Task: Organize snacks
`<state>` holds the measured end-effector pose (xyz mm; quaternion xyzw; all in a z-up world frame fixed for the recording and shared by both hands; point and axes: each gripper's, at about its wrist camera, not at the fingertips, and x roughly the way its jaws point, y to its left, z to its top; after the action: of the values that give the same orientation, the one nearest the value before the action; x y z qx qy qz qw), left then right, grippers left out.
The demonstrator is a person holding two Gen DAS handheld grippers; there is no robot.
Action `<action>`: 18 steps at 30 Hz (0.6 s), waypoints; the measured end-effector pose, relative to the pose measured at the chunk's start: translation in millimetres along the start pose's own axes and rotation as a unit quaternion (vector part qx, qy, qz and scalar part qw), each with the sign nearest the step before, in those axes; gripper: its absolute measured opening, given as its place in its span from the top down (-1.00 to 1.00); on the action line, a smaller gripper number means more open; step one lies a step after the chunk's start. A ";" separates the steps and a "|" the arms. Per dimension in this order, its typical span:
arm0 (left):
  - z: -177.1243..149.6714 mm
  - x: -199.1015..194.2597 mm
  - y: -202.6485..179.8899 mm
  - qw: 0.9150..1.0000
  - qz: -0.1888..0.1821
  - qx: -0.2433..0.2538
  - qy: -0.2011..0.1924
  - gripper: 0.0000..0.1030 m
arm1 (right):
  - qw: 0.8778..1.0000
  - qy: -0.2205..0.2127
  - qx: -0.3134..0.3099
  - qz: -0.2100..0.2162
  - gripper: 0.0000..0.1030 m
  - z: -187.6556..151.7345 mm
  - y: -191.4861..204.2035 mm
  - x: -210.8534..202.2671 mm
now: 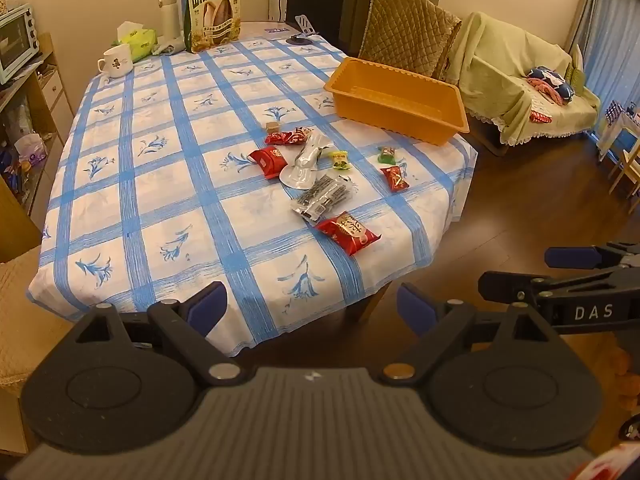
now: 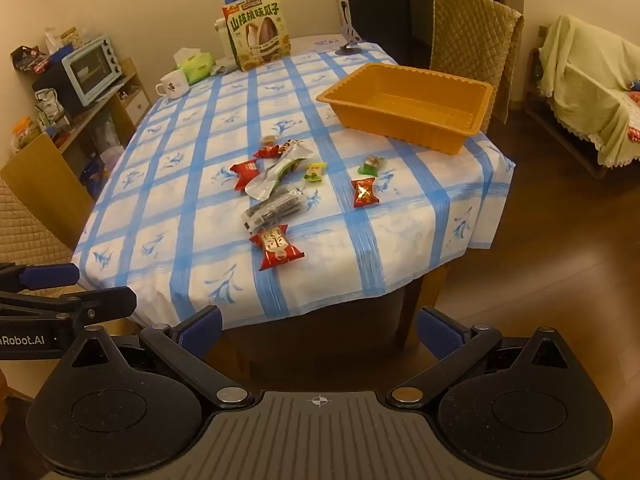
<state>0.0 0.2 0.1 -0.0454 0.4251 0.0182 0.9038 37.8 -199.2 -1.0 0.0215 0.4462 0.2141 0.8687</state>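
Observation:
Several wrapped snacks lie in a loose cluster on the blue-checked tablecloth [image 1: 160, 184]: a red packet [image 1: 347, 233] [image 2: 276, 246] nearest the front edge, a dark clear pack [image 1: 322, 197] [image 2: 272, 212], a silver pouch [image 1: 306, 162] [image 2: 276, 176], small red and green candies [image 1: 394, 178] [image 2: 365, 193]. An empty orange tray [image 1: 400, 100] [image 2: 408, 104] stands beyond them near the right edge. My left gripper [image 1: 312, 310] and my right gripper [image 2: 320, 330] are both open and empty, held off the table's front edge, well short of the snacks.
At the far end stand a big sunflower-seed bag [image 1: 214, 12] [image 2: 258, 30], a mug [image 1: 116, 62], a tissue pack [image 1: 138, 38] and a thermos [image 1: 170, 16]. A padded chair [image 1: 408, 32] stands behind the tray. A shelf with a toaster oven [image 2: 92, 68] is at left, a covered sofa [image 1: 520, 80] at right.

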 end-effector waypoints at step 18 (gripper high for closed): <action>0.0 -0.1 0.0 1.000 0.001 0.001 -0.001 -0.77 | 1.000 -0.004 0.001 0.002 -1.00 1.2 -2.7 -2.6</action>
<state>-0.1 0.1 0.1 -0.0446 0.4239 0.0187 0.9044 38.4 -202.5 1.2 0.0239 0.4428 0.2152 0.8701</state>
